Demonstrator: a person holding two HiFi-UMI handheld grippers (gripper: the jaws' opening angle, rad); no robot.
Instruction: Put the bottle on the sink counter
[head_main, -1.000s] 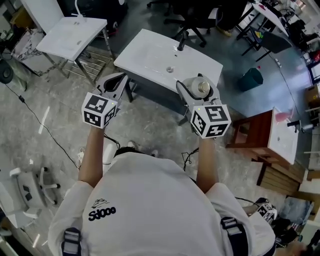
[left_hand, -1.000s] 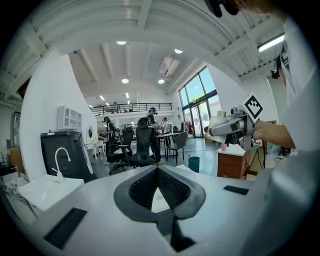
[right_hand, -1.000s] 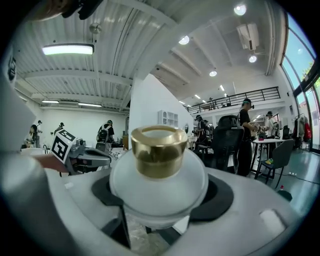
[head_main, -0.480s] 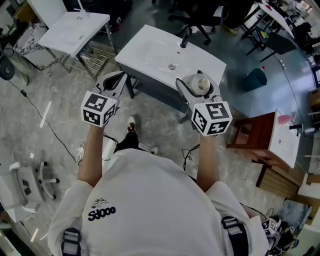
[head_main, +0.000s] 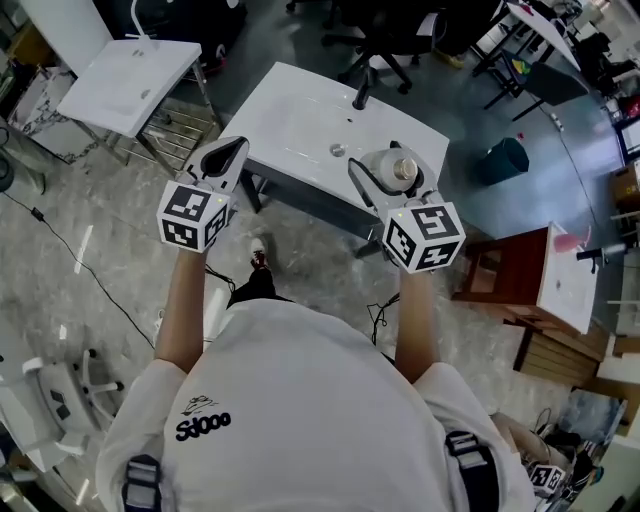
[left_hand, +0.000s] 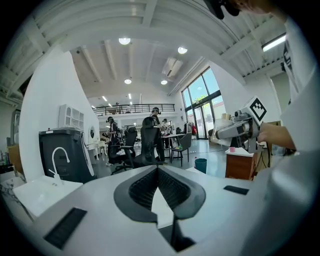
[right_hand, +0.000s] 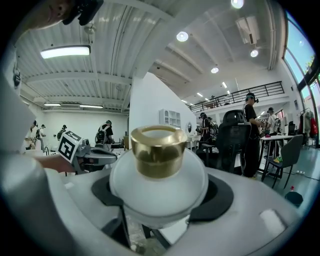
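While in right gripper (head_main: 392, 162), bottle (right_hand: 157, 172) (shirt (head_main: 300, 400): "Siooo")

Bright, even indoor light fills every view, coming from round ceiling lamps (left_hand: 124, 40), a tube lamp (right_hand: 65, 51) and tall windows (left_hand: 202, 97). The white sink (head_main: 300, 115) looks nearly washed out. Both gripper views bend strongly and have black corners. The bottle (right_hand: 158, 175) is sharp, and its gold cap glints.

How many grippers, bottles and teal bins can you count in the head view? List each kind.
Grippers: 2, the left gripper and the right gripper
Bottle: 1
Teal bin: 1
Total: 4
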